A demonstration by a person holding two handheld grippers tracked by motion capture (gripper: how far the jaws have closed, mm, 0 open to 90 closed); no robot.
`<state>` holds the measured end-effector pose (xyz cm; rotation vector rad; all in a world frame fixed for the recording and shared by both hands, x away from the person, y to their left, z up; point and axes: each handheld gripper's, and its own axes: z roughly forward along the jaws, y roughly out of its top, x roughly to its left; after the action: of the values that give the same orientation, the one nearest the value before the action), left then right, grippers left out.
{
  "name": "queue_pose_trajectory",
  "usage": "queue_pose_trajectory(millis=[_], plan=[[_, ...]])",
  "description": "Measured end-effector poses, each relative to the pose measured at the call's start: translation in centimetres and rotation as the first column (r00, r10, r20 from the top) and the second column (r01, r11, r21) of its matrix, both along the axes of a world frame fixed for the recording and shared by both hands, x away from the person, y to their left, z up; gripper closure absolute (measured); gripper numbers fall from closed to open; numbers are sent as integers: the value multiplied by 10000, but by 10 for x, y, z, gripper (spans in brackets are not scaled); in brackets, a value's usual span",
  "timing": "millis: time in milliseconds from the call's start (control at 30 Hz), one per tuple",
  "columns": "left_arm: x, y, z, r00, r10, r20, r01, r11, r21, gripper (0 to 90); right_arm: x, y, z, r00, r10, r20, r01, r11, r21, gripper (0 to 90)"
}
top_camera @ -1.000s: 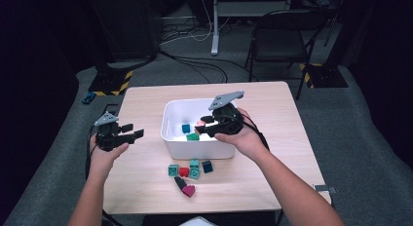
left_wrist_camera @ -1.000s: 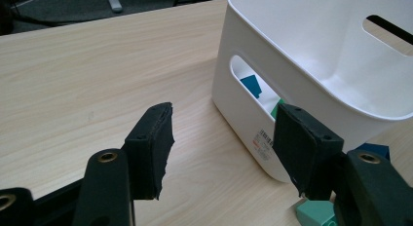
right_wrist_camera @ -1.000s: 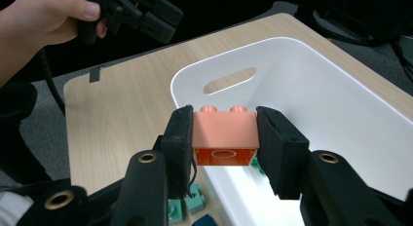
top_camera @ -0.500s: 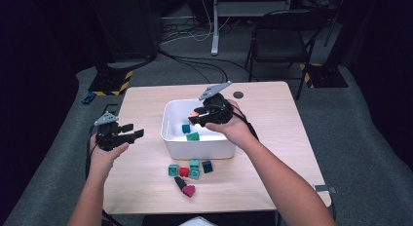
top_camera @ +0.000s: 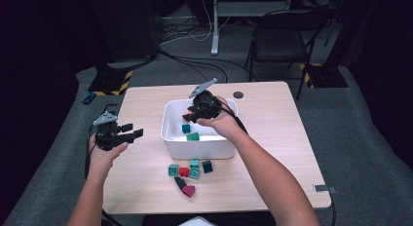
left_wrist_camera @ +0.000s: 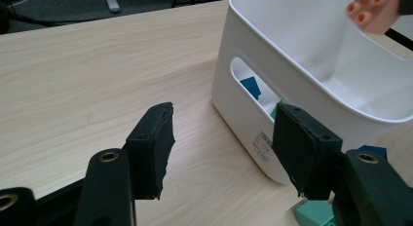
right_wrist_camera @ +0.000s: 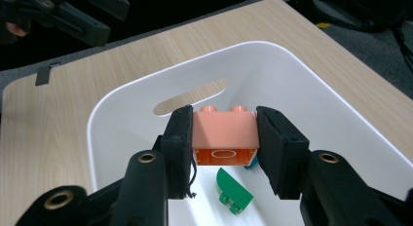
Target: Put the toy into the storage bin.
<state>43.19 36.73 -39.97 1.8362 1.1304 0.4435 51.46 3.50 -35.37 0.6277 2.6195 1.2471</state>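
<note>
My right gripper (top_camera: 191, 114) hangs over the white bin (top_camera: 199, 149), shut on a salmon-pink brick (right_wrist_camera: 224, 136) with its studs up. Below it in the bin lie a green brick (right_wrist_camera: 234, 192) and a blue one (top_camera: 185, 128). My left gripper (top_camera: 130, 132) stays over the table to the left of the bin, open, nothing between its jaws (left_wrist_camera: 224, 148). From that side the bin's wall (left_wrist_camera: 253, 46) and handle slot are close ahead, and the pink brick (left_wrist_camera: 372, 9) shows above the rim.
Several loose bricks lie in front of the bin: teal (top_camera: 173, 170), red (top_camera: 184, 172), dark blue (top_camera: 207, 166), magenta (top_camera: 188, 190). A chair (top_camera: 280, 46) and floor cables sit beyond the table's far edge. A round black grommet (top_camera: 238, 95) marks the tabletop behind the bin.
My right gripper has carried the pink brick leftward and a little lower over the bin. The left gripper has stayed in place.
</note>
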Motion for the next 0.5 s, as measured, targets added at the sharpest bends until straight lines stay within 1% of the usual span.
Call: queue_pose_trajectory(millis=[67,100,133,233,333,367,400,500], plan=[[0,0,0,10000,35,-5,-35,10000,-33,403,5,3,-6,10000,-9,-59,9,9999,-149,585],[0,0,0,10000,69,64,-68,9999,-90,403,7,5,-9,10000,5,-92,-7,9998,-190,585],[0,0,0,10000,30,-7,-30,10000,-39,403,9,6,-12,9998,-13,-174,8,9997,-246,585],[0,1,1,10000,4,-39,-4,10000,-21,403,15,10,-19,9995,-39,-327,25,9990,-440,585],[0,1,1,10000,23,15,-23,10000,-47,404,22,13,-27,9990,-29,-446,-1,9977,-674,585],[0,1,1,10000,23,28,-23,10000,-54,404,24,14,-31,9990,-50,-435,21,9978,-660,585],[0,1,1,10000,14,29,-14,10000,-57,405,26,15,-33,9988,-36,-494,-3,9968,-796,585],[0,1,1,10000,3,38,-2,10000,-58,405,30,19,-40,9978,-48,-660,-16,9954,-962,585]])
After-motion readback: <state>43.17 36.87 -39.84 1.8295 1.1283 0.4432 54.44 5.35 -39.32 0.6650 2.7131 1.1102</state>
